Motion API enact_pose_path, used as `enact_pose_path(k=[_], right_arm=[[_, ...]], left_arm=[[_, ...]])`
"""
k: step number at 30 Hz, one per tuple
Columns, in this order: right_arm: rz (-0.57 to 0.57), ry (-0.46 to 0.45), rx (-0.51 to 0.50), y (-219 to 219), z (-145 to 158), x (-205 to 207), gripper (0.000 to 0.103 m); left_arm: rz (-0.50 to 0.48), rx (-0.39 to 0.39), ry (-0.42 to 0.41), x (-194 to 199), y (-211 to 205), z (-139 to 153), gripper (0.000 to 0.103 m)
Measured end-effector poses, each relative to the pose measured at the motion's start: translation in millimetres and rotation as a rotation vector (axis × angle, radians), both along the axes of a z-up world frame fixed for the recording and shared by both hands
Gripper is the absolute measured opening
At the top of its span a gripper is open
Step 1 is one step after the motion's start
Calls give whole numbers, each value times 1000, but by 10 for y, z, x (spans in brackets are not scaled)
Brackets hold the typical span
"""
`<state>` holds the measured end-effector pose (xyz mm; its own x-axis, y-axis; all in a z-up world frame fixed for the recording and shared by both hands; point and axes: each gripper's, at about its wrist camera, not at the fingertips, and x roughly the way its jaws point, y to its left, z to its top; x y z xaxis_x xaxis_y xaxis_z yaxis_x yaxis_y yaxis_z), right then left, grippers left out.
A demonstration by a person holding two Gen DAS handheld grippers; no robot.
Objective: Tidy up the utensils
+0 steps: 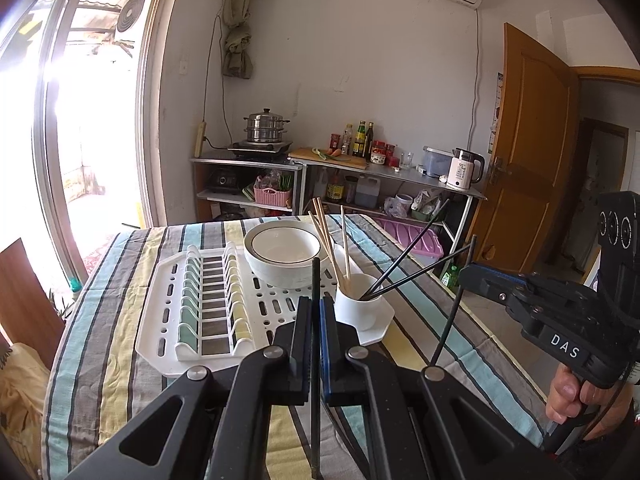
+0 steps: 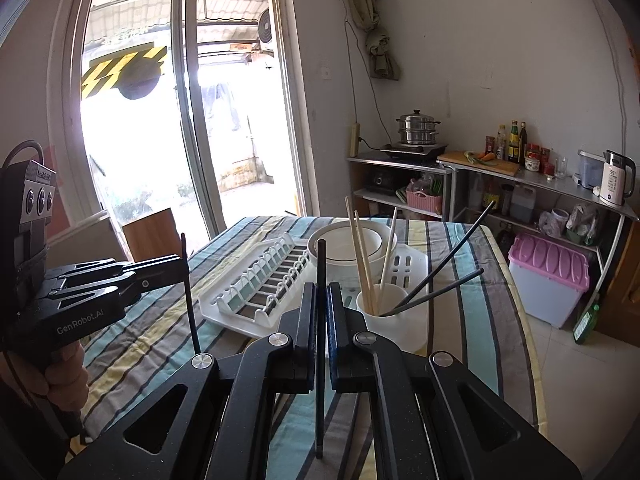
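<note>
While both grippers clamp one thin black chopstick each, held upright, we judge the white cylindrical utensil cup [image 1: 357, 300] lies just ahead-right of our left gripper [image 1: 315, 308] and ahead-right of our right gripper [image 2: 321, 300], which looks nearer.

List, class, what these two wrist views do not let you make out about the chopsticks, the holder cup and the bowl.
- Left gripper chopstick: lower end cut off by the left wrist frame edge.
- Right gripper chopstick: its middle is hidden between the pads.
- White cup: chopstick tips inside are hidden by its wall in both views.
- Bowl: front base is hidden by the left gripper.
</note>
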<state>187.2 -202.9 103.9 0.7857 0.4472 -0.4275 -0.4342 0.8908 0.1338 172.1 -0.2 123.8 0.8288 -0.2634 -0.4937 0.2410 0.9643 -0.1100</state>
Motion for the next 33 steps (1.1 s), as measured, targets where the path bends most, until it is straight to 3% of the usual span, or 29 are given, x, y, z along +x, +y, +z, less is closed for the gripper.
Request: enact_pose_path(k=[16, 33], right_arm=[[-15, -42, 13, -69, 200, -63, 4], [-55, -87, 19, -88, 540, 343, 4]], left_arm=[[-12, 2, -23, 89, 2, 191, 2], [-55, -6, -33, 673, -164, 581, 0]])
